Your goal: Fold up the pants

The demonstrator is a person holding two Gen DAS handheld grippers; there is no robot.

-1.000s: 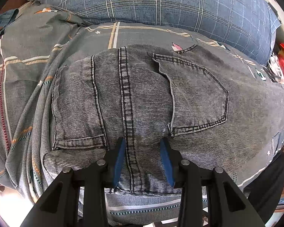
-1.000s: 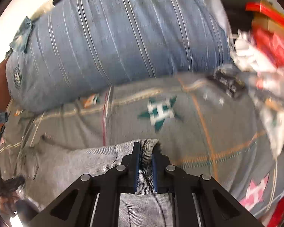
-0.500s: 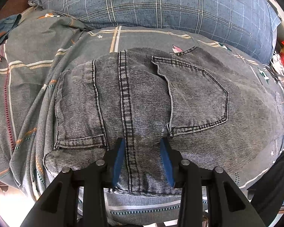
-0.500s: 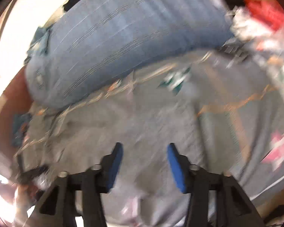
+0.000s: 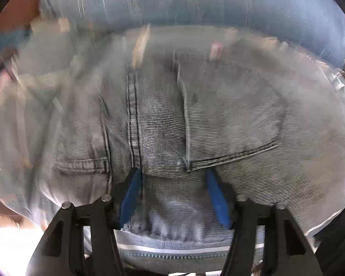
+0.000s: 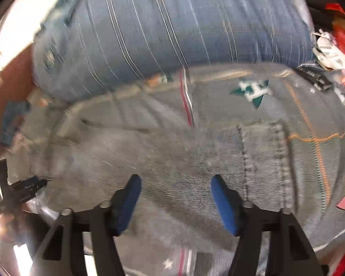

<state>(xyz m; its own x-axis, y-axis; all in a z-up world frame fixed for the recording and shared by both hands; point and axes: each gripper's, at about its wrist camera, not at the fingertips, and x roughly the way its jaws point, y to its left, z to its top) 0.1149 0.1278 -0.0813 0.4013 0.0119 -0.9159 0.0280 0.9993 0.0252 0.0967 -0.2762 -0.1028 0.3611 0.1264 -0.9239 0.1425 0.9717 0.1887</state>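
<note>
The grey pants lie folded on a bed, spread over a grey patterned bedsheet, with a big blue checked pillow lying beyond them at the head end. Everything else is placed from the pants.

The left claw points steeply down at the near edge of the pants, by the waistband. Its jaws have just been opening and now stand well apart; a hump of denim carrying the centre seam rises between the blue pads, but the pads do not press on it, so the cloth is let go. A back pocket lies just beyond the right-hand pad, a smaller pocket opening on the other side of the seam. This view is blurred.

The right claw hangs over the other end of the pants, also pointing steeply down. Its jaws have just been opening too and are wide, with nothing caught between the pads; flat denim shows in the gap. The stitched leg hem lies just to the right of it, and past the hem the sheet shows a green star print. Red and white clutter sits well off beyond that corner.
</note>
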